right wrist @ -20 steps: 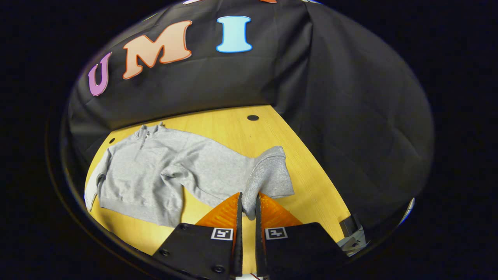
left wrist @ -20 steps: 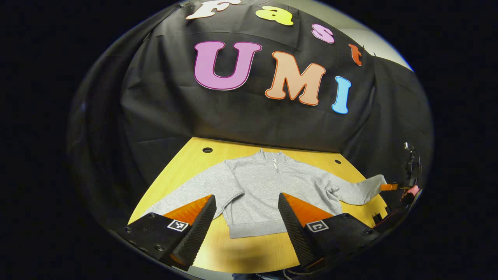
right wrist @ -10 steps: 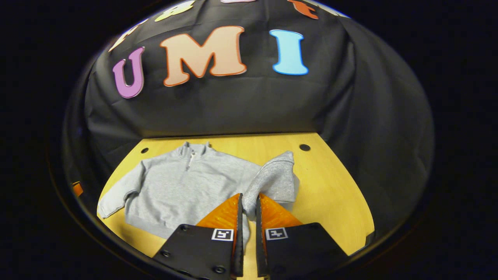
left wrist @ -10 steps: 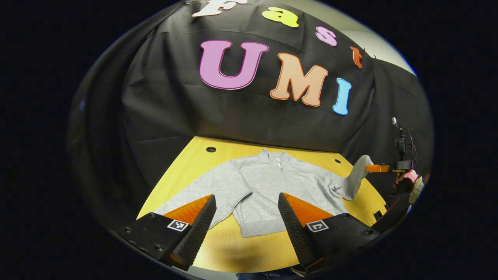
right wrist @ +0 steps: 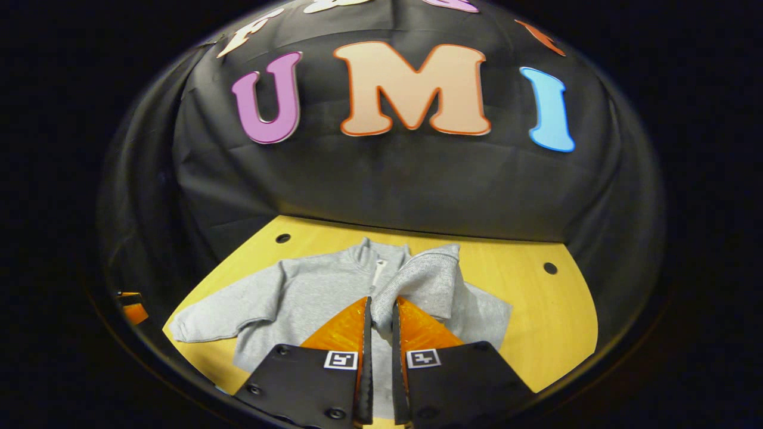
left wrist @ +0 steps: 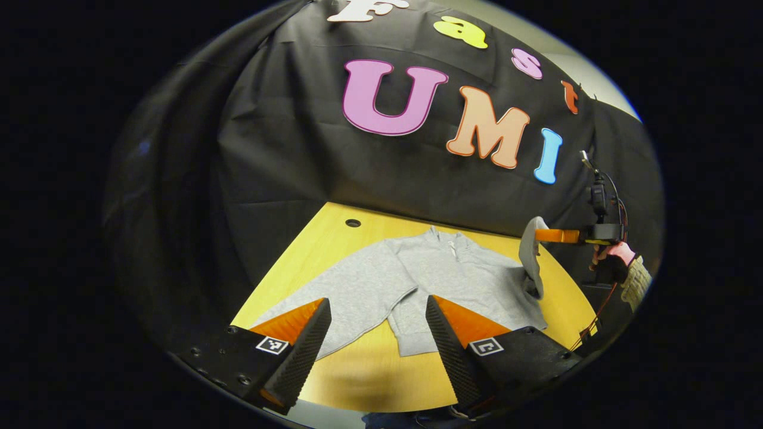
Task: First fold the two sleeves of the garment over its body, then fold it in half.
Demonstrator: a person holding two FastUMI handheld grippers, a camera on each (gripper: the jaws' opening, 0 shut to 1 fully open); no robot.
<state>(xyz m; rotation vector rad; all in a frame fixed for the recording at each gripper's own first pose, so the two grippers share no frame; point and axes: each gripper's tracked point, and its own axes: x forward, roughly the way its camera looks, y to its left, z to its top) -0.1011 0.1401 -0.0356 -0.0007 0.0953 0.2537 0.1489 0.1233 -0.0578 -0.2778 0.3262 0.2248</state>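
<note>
Item: grey garment [left wrist: 447,280], quarter-zip collar, lying face up on the yellow table [left wrist: 334,256] with its hem toward me. I held its right sleeve [right wrist: 420,280] clamped between the fingers of my right gripper [right wrist: 380,313], lifted clear of the table above the body. Its left sleeve [left wrist: 340,298] lay flat, stretched outward from the body. My left gripper [left wrist: 377,322] stood wide apart over the hem, holding nothing. The left gripper view took in my gloved hand [left wrist: 617,262] beyond the garment's right shoulder.
</note>
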